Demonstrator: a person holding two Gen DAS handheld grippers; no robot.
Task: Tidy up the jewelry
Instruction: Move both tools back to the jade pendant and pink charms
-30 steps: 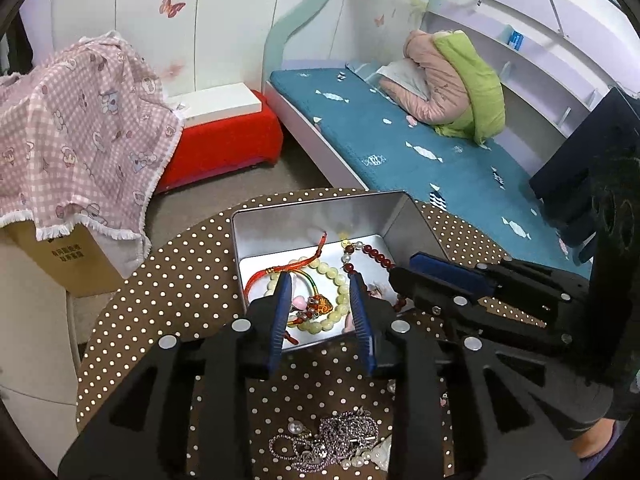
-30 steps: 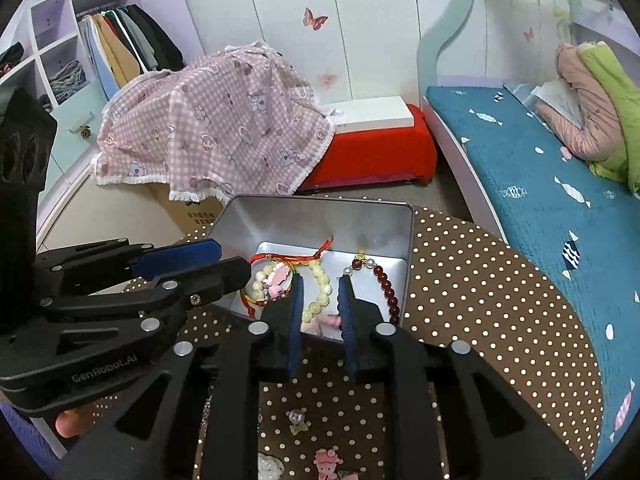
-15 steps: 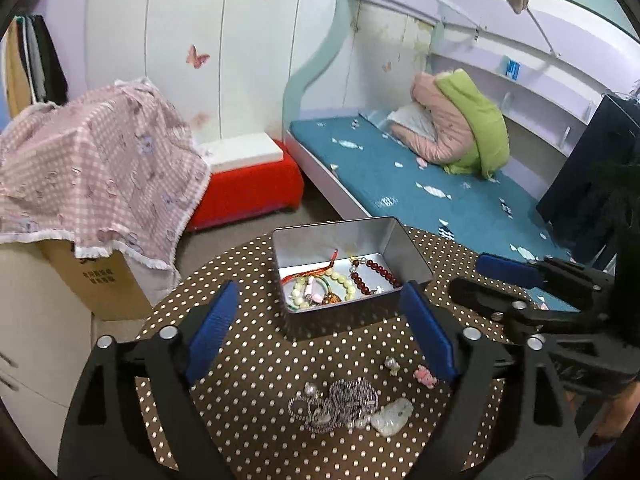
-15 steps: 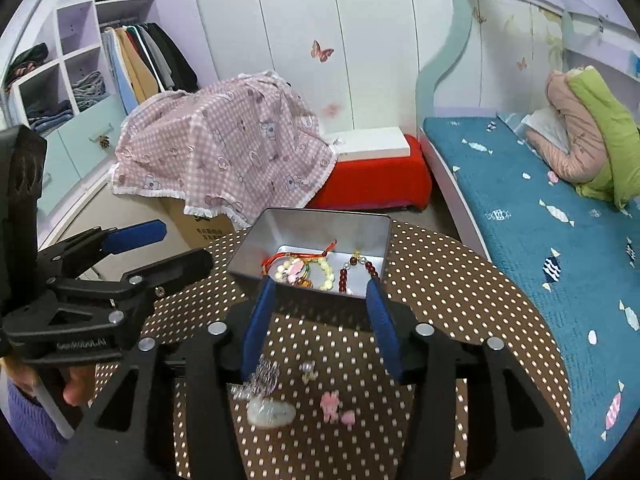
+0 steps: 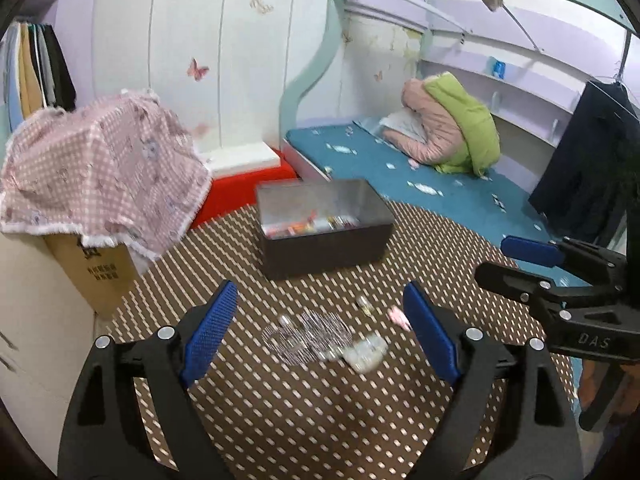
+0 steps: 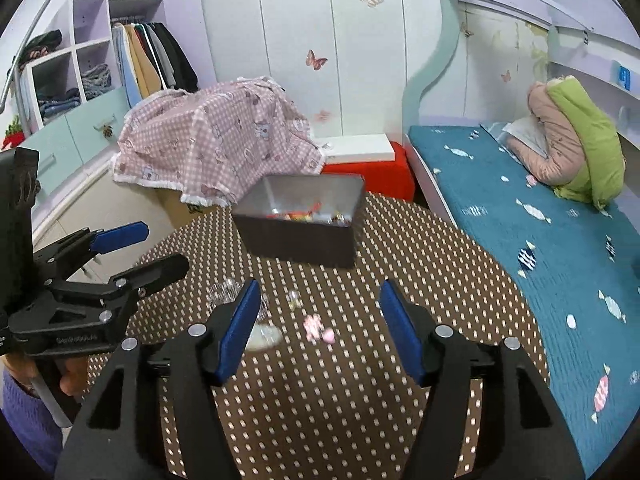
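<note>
While both grippers, left gripper point(image 5: 320, 316) and right gripper point(image 6: 320, 320), spread wide and empty, one metal tin point(image 5: 324, 236) of blurred beads stood near the tabletop's point(image 5: 320, 408) far edge, one silver chain point(image 5: 308, 334) loose before it.

Past our left gripper we've got a pink checked cloth point(image 5: 100, 168) draped over a brown cardboard box point(image 5: 100, 272), a red padded stool point(image 5: 240, 192), and a teal bed point(image 5: 420, 188).

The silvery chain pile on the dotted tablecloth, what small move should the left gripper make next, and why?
Probably lower the left gripper over the silvery chain pile. Its jaws have just been opening, nothing sits between them, and the pile lies loose outside the grey metal tin.
</note>
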